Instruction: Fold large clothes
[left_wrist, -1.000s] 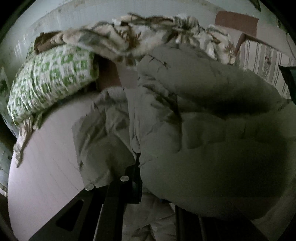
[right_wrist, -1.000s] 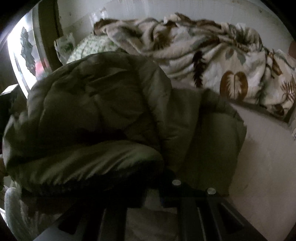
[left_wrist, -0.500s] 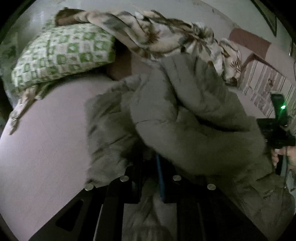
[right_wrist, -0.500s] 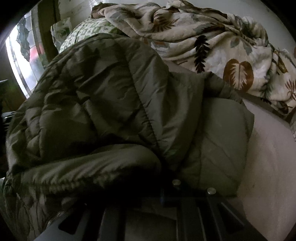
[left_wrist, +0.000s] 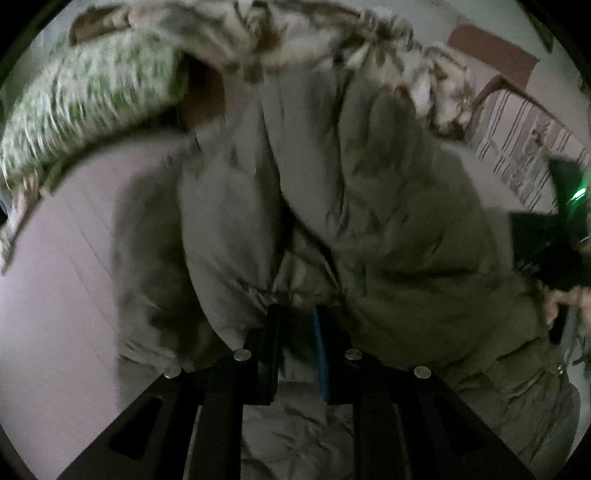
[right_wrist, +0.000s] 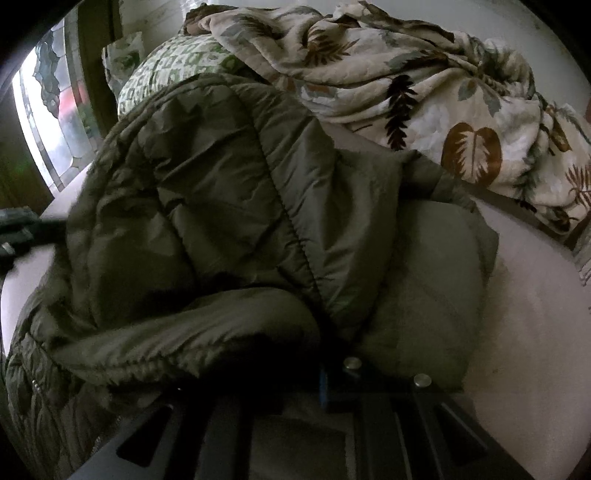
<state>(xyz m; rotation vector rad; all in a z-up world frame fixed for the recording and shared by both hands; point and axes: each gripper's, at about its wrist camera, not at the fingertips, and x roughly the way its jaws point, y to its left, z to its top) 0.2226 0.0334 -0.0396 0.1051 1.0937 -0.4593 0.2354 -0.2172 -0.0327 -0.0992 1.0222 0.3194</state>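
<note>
Gripping a bunched hem of the olive quilted coat (left_wrist: 388, 229), my left gripper (left_wrist: 295, 325) sits nearest the lens, its jaws nearly closed with padded fabric pinched between them. My right gripper (right_wrist: 325, 373) is clamped on the same coat, its fingers almost buried under a puffy fold, so only the tips show. Both point steeply down at the bed. The coat lies heaped across the pale mattress (right_wrist: 535, 350), partly doubled over itself, with the right-hand unit and the person's hand (left_wrist: 569, 299) visible at the far right edge of the left view.

My judgement: the fold is under way but not laid flat. The slick, bulky shell could slide out of either pinch, since each grip holds only a thin gather of a heavy garment. Pulling unevenly could skew the fold or let trapped air spring it open.

Just beyond the coat, the leaf-print blanket (right_wrist: 424, 85) lies rumpled and close enough to be dragged along if the coat is swept toward it. Farther left, the green-patterned pillow (left_wrist: 88, 99) rests near the head of the bed, beside a window (right_wrist: 48, 110).
</note>
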